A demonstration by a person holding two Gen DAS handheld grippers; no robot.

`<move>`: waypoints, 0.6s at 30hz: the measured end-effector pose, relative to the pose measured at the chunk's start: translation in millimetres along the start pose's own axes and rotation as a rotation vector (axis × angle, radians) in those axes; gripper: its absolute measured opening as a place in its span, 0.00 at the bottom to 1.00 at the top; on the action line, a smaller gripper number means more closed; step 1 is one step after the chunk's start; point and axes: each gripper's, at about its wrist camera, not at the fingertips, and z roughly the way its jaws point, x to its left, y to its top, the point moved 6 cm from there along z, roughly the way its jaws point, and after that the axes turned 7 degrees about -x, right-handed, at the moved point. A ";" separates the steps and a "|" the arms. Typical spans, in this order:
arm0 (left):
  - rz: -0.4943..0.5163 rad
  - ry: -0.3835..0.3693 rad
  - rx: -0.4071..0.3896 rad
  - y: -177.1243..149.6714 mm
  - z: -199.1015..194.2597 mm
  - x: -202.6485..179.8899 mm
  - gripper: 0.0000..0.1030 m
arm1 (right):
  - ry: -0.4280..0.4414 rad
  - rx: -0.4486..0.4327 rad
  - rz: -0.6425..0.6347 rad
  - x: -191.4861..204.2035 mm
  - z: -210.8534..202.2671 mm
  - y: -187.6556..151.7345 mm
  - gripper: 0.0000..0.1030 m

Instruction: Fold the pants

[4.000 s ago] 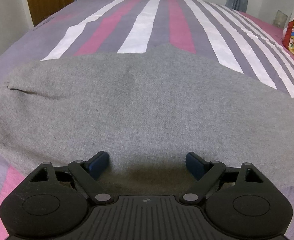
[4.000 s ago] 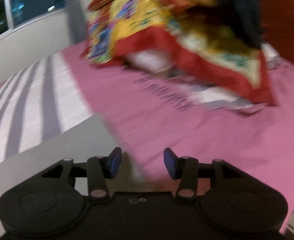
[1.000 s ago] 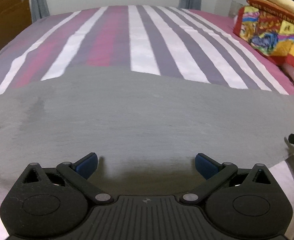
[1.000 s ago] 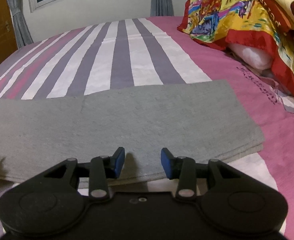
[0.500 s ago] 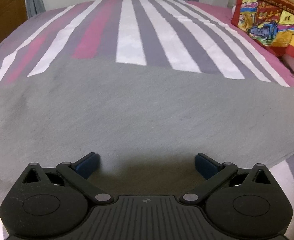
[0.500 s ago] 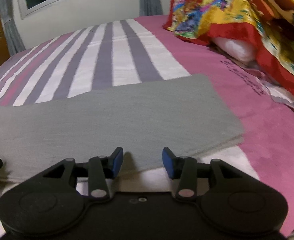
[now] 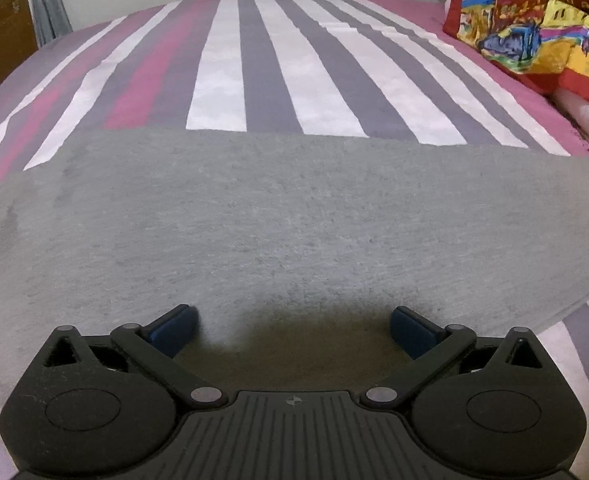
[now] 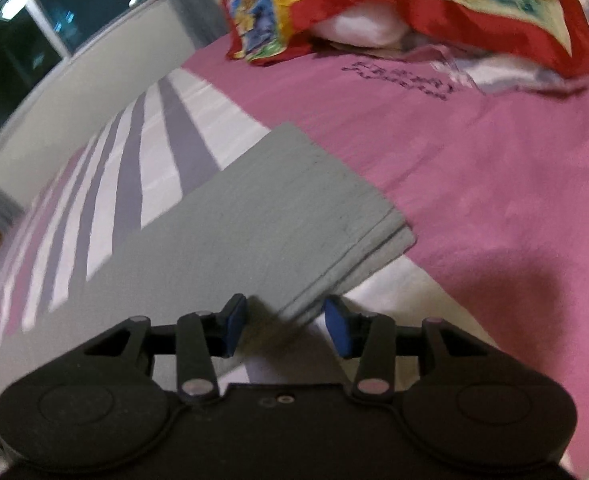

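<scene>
The left tongs [image 7: 293,330] sit at the bottom of the left wrist view with their blue pads wide apart and nothing between them, hovering over the near edge of the grey pants [image 7: 286,224]. The pants lie flat on the striped bed [image 7: 262,76] as a broad band filling the middle of that frame from the left edge to the right edge, with a dark shadow on the cloth just ahead of the pads. A bright patterned blanket [image 7: 534,28] is piled at the upper right.

The right tongs [image 8: 285,330] are at the bottom centre of the right wrist view, also spread and holding nothing. The folded pants [image 8: 262,224] run from the lower left toward the frame's centre, layered edges showing at their end. Their near edge passes just ahead of the pads; I cannot tell whether it touches them. This view is blurred.
</scene>
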 end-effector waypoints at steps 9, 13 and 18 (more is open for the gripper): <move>0.047 0.064 0.018 -1.3 5.9 -10.4 1.00 | 0.063 -0.069 0.209 -19.9 -2.9 13.7 0.10; 0.073 0.083 0.016 -2.6 8.1 -18.4 1.00 | 0.022 -0.080 0.097 -10.5 -8.7 12.5 0.10; 0.073 0.083 0.028 -1.5 11.2 -18.8 1.00 | 0.019 -0.053 0.163 -18.6 4.4 8.0 0.22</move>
